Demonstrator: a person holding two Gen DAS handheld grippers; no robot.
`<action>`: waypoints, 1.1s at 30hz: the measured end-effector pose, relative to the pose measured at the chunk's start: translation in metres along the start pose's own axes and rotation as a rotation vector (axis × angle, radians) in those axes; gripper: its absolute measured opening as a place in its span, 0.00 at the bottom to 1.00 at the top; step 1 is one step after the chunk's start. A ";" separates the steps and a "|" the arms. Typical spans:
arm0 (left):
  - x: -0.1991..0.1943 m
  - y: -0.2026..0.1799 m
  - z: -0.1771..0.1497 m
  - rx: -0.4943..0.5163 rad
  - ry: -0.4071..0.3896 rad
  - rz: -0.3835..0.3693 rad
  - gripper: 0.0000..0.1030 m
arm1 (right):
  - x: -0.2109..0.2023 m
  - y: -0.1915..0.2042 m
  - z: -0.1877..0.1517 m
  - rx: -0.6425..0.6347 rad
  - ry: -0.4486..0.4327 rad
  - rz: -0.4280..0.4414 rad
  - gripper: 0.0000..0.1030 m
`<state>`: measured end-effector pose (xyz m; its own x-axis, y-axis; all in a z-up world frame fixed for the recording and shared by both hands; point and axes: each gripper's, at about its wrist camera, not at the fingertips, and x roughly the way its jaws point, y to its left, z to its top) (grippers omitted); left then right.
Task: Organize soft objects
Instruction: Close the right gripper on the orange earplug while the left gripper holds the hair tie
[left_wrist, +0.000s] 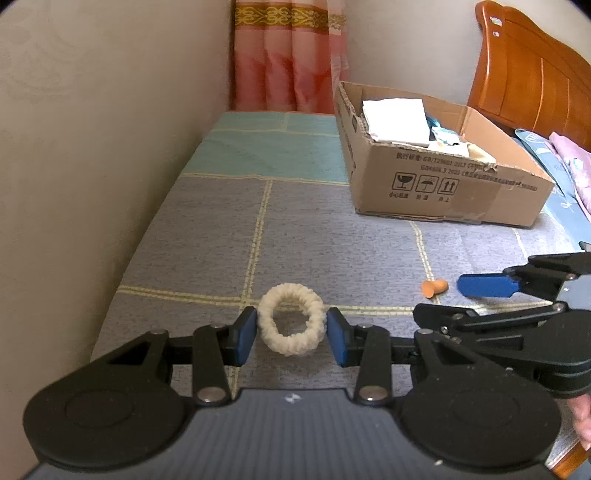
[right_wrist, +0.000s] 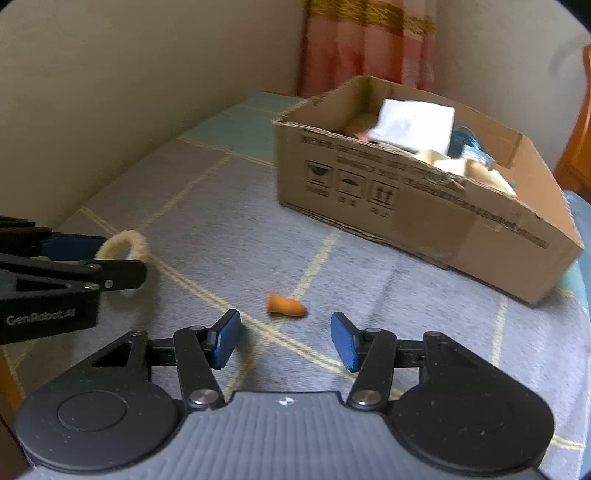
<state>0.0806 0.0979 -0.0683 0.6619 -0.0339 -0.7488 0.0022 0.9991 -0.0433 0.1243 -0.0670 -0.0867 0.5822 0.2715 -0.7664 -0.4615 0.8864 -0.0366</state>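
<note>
Between the spread blue pads of the left gripper (left_wrist: 291, 334) lies a cream scrunchie (left_wrist: 290, 319) on the grey checked bedcover (left_wrist: 207, 236), its sides just beside each pad; whether they touch I cannot tell. Just ahead of the right gripper (right_wrist: 284, 339), whose jaws also stand wide apart with nothing between them, rests a small orange earplug (right_wrist: 285, 305). Farther ahead and to its right sits an open cardboard box (right_wrist: 424, 221) holding white cloth and other soft things.

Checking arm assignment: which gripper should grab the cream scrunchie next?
Left. The left gripper is open with the cream scrunchie already between its pads. The right gripper is open nearer the orange earplug.
</note>
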 end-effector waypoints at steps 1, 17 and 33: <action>0.000 0.000 0.000 -0.002 0.000 0.000 0.39 | 0.000 0.001 0.000 0.003 -0.005 0.007 0.53; 0.002 0.000 0.001 -0.004 0.004 -0.005 0.40 | 0.009 0.009 0.009 -0.004 -0.038 0.012 0.39; 0.005 0.001 -0.002 -0.006 0.017 -0.008 0.40 | 0.010 0.014 0.006 -0.039 -0.072 -0.004 0.22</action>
<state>0.0824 0.0986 -0.0739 0.6492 -0.0421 -0.7595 0.0030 0.9986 -0.0527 0.1275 -0.0495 -0.0912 0.6299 0.2952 -0.7183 -0.4837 0.8728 -0.0654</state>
